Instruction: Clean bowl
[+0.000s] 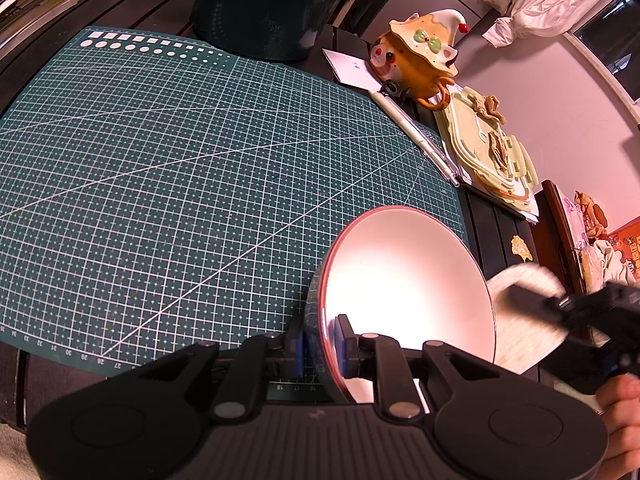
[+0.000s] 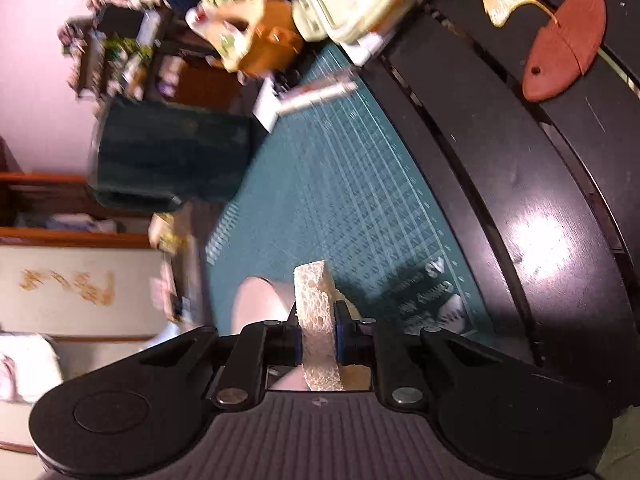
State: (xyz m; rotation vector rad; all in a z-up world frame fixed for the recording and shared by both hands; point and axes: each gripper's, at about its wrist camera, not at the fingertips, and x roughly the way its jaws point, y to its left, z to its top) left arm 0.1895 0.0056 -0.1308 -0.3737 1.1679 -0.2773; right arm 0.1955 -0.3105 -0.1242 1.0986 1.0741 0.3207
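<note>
On the green cutting mat (image 1: 180, 168), white ruler numbers run along the near edge: 27, 28, 29, 30, 32, 34 and 35 can be made out toward its left end, and 16, 17 and 18 just beneath the left gripper (image 1: 320, 350). In the right wrist view the same mat (image 2: 360, 184) carries "A3" in white at its corner by the dark table edge, with smaller printed lines beside it too blurred and turned to read. An orange box (image 1: 624, 248) right of the mat bears print too small to read.
</note>
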